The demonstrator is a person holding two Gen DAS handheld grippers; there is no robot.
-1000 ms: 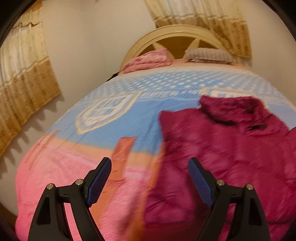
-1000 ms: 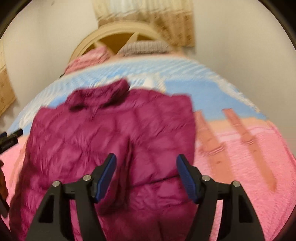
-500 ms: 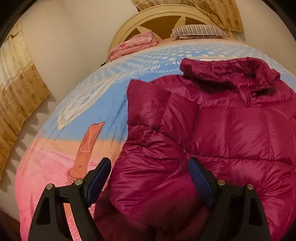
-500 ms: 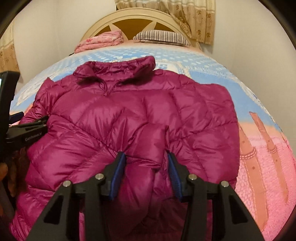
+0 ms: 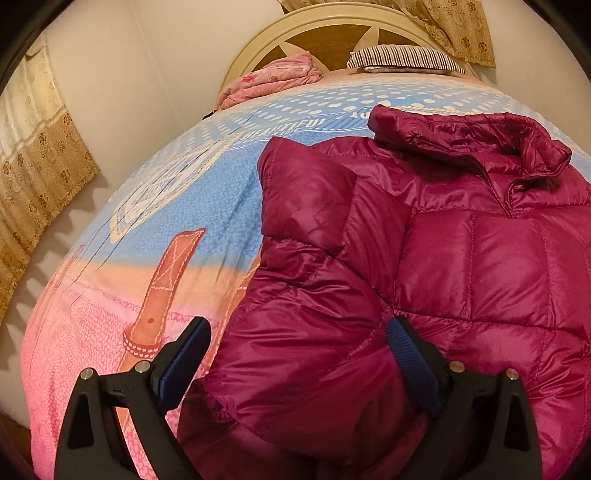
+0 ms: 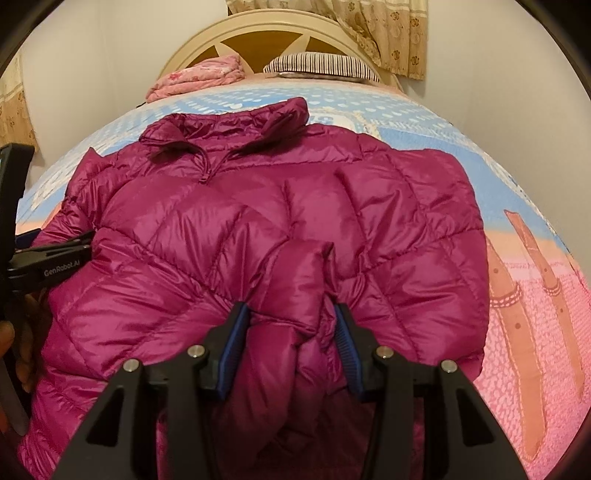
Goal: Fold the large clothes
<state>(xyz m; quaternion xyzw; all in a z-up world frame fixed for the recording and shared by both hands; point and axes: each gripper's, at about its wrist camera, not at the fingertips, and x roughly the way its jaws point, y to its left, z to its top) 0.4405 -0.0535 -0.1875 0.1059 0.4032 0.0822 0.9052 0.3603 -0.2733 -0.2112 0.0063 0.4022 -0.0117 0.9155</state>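
A magenta quilted puffer jacket (image 5: 461,277) lies front up on the bed, collar toward the headboard. My left gripper (image 5: 299,328) straddles the jacket's left sleeve edge near the hem. Its jaws are opening; the fabric bulges between them and the left pad stands apart from it. In the right wrist view the jacket (image 6: 258,229) fills the middle, and my right gripper (image 6: 290,314) is shut on a bunched fold of sleeve fabric lying over the lower front. The left gripper (image 6: 48,258) shows at that view's left edge.
The bed carries a blue, peach and pink blanket (image 5: 184,206). A folded pink quilt (image 5: 269,79) and a striped pillow (image 5: 402,59) lie by the cream headboard (image 6: 258,29). Patterned curtains (image 5: 33,177) hang at the left wall and behind the bed. Walls stand close on both sides.
Both grippers came down and closer to the jacket. The right jaws narrowed onto a fold of the sleeve. The left jaws spread a little wider around the jacket's edge.
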